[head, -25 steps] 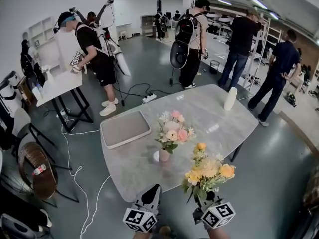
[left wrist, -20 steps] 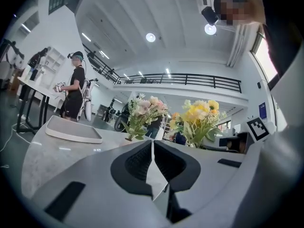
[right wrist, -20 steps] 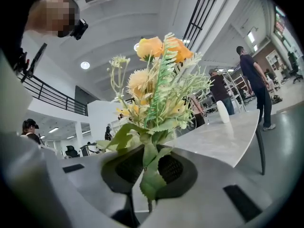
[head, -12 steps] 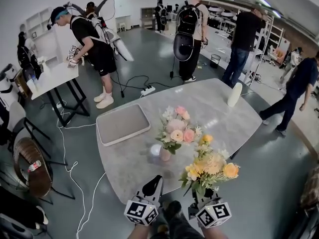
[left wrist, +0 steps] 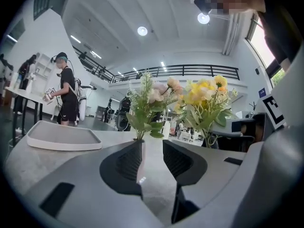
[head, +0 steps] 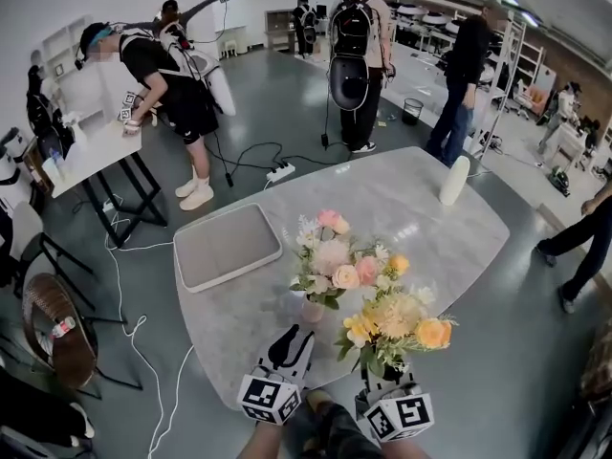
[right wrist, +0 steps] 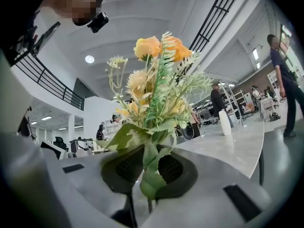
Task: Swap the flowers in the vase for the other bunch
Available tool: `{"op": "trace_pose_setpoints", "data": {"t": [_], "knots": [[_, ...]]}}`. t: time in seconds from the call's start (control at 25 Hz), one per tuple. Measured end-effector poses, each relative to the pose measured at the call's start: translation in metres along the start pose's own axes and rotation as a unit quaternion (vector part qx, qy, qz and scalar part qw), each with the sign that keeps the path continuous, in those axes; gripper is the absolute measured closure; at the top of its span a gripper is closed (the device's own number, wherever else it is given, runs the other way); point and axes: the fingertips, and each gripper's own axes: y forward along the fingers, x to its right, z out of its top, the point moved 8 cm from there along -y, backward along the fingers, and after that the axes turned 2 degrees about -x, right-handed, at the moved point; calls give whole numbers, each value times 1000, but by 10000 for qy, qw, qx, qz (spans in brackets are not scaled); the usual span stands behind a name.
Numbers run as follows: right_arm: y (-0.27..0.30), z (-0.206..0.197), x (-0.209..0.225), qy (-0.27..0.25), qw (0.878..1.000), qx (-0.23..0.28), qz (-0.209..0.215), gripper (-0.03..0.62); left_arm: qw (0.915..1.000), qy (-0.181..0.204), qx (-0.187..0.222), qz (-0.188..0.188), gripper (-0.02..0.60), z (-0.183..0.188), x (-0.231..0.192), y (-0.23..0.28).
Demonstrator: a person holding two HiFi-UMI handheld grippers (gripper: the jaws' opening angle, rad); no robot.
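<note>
A pink and white bunch [head: 330, 256] stands in a small pink vase [head: 313, 309] on the grey marble table [head: 411, 218]. My left gripper [head: 292, 338] is just short of the vase, level and open; its jaws have just been opening and nothing is between them. In the left gripper view, the pink bunch [left wrist: 152, 96] rises straight ahead of the left gripper [left wrist: 152, 151]. My right gripper [head: 380, 376] is shut on the stems of a yellow and orange bunch [head: 397, 323], held upright to the right of the vase. The yellow bunch's stems [right wrist: 149, 167] pass between the pads.
A grey tray [head: 228, 245] lies on the table's left part and a white cylinder [head: 454, 180] stands at its far right. Several people stand beyond the table. A chair [head: 57, 323] and cables are on the floor at left.
Both grippers have come forward over the table's near edge toward the vase. The yellow bunch now stands close beside the pink one. People in the background have shifted.
</note>
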Motion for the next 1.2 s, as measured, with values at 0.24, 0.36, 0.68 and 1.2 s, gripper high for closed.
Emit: {"op": "trace_pose_setpoints", "data": {"t": [0.24,0.36,0.68,1.2], "knots": [[7,-1,10,-46,10000,-25,-4,522,9997,186,-121,93,402,-3,-8,23],[9,-1,14,-62,9999,-138,-30,522,9995,201,-240,95,399,-2,-10,35],[13,-5,17,-290,9992,-242,-134,522,9978,563,-281,200,376,3,-17,52],[19,0,26,-289,9990,-325,-109,522,9955,766,-555,6,354,22,-16,83]]}}
